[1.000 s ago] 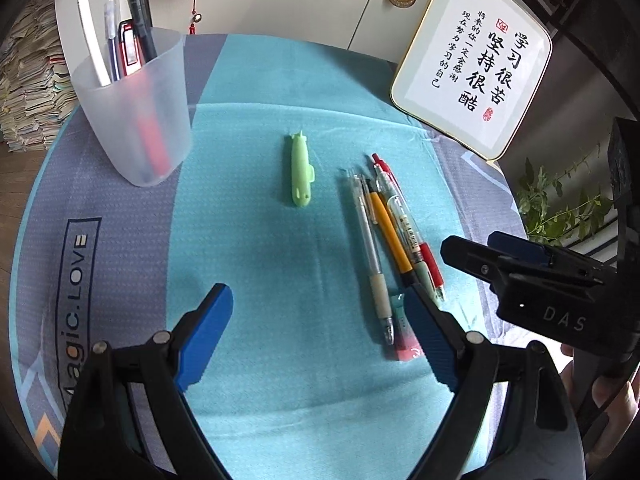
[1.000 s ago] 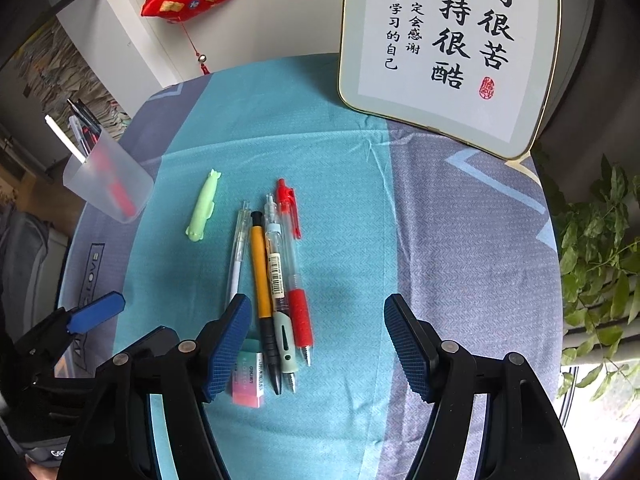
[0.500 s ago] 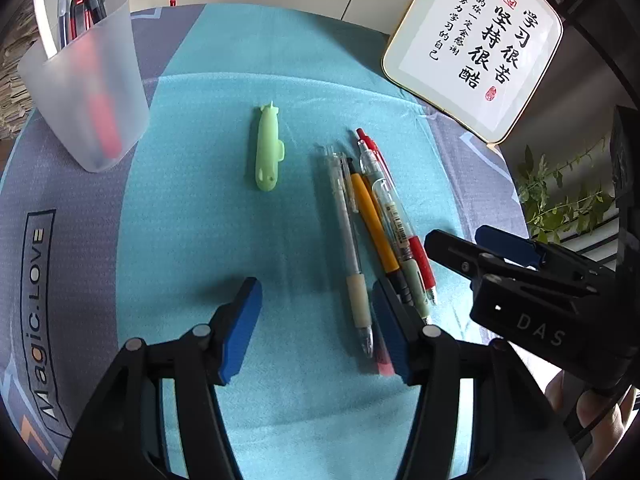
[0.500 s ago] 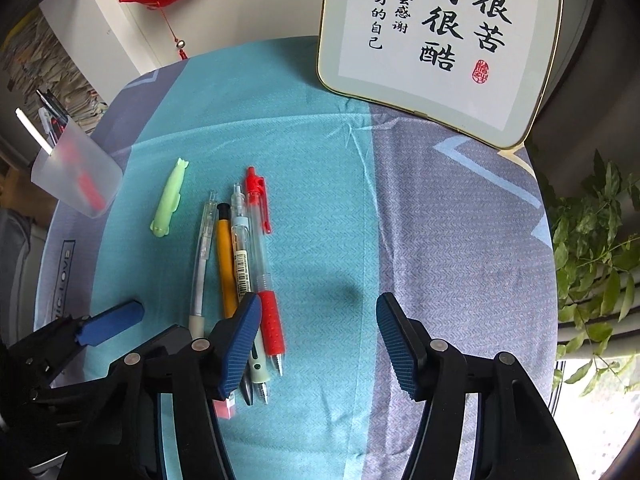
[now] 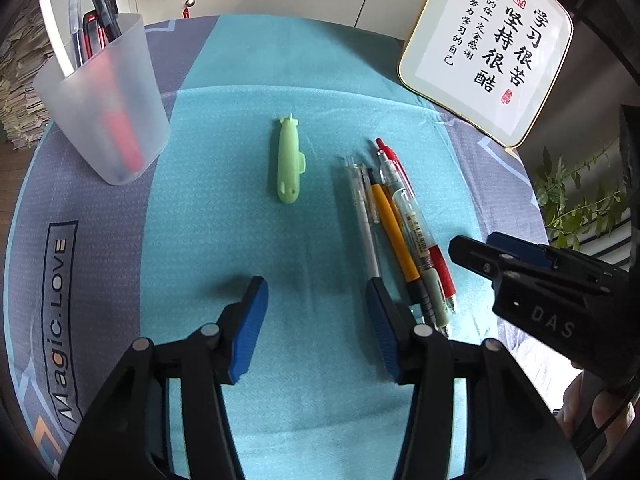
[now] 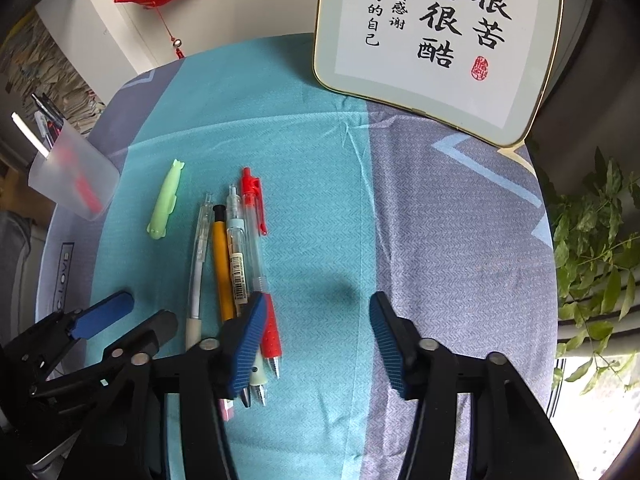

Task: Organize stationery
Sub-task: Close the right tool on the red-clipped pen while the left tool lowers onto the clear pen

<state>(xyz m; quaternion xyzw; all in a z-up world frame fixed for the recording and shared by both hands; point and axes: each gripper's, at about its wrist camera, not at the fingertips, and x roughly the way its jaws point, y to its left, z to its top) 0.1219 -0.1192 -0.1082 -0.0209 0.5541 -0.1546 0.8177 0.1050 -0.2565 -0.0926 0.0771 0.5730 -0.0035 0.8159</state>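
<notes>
Four pens [image 5: 394, 220] lay mid-surface, cup [image 5: 106, 108] at far-left edge. Your left claw [image 5: 316, 320] and right claw [image 6: 318, 336] were closing, both empty. You needed one pen isolated, gripped mid-barrel.

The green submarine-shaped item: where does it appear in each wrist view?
Left wrist: green submarine-shaped item lies at centre, left of the pens.
Right wrist: it lies at left, between the cup and the pens.
Shared landmark: the calligraphy plaque, upper right in both.
</notes>
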